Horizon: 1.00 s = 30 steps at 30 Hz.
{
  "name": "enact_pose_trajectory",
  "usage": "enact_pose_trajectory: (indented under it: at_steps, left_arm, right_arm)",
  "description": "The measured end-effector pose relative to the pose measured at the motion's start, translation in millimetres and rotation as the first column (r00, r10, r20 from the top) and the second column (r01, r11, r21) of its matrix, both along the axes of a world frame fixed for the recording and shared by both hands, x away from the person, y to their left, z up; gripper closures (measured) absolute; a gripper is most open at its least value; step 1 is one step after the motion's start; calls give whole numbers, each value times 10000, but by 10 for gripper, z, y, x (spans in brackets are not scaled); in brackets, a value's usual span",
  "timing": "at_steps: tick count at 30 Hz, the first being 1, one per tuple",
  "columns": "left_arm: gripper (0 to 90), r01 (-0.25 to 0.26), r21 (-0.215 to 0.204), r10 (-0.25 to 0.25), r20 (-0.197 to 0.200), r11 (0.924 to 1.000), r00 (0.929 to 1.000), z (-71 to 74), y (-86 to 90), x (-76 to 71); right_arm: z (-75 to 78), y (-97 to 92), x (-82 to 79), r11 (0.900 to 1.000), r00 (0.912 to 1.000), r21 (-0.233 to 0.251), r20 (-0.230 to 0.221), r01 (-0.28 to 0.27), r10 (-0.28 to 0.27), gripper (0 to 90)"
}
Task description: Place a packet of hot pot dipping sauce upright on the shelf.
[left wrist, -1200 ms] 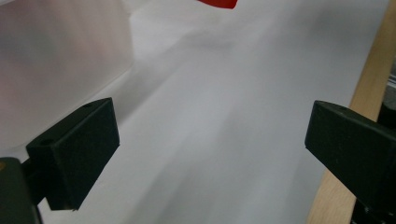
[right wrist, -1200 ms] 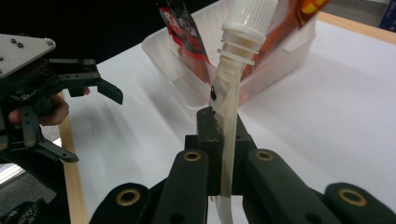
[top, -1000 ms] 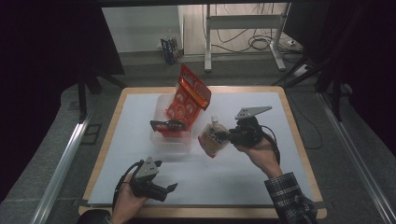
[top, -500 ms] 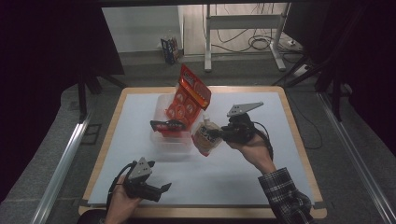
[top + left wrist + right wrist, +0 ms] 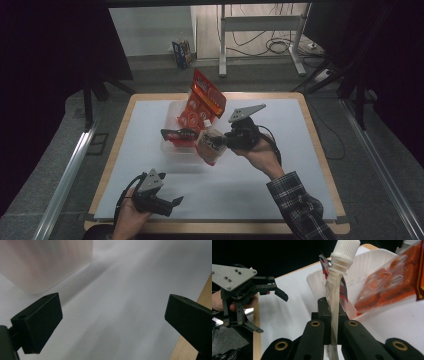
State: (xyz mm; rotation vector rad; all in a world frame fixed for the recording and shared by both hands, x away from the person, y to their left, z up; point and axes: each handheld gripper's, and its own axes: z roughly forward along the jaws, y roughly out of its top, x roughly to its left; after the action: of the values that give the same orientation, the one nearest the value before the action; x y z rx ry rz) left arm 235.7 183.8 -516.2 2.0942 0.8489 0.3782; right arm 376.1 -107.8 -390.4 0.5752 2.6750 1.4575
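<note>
An orange-red snack bag (image 5: pixel 206 99), a white-capped spout pouch (image 5: pixel 209 142), a translucent white tub (image 5: pixel 172 150), a plaid sleeve (image 5: pixel 300 210).

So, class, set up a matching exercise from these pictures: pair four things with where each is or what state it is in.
1. spout pouch
2. orange packet
3. left gripper
4. clear tub

a. open, low over the white sheet
b. standing up out of the tub
c. clamped in the right gripper
d. on the sheet, mid-table

Pairs: 1-c, 2-b, 3-a, 4-d
</note>
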Motion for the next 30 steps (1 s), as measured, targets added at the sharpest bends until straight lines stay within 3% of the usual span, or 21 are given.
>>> enact_pose_trajectory:
  at_steps: [8, 16, 30]
  left_arm:
    - [9, -59, 43, 59, 43, 10000, 10000, 7, 33, 7]
    - [9, -350, -232, 352, 79, 9991, 9993, 34, 147, 19]
    - [9, -312, -207, 313, 79, 9993, 9995, 29, 150, 18]
  right_arm:
    - [12, 173, 73, 9997, 9997, -147, 174, -170, 173, 887]
    - [41, 306, 127, 9995, 9991, -131, 293, -293, 297, 887]
    - [64, 614, 167, 9975, 9969, -46, 345, -708, 709, 888]
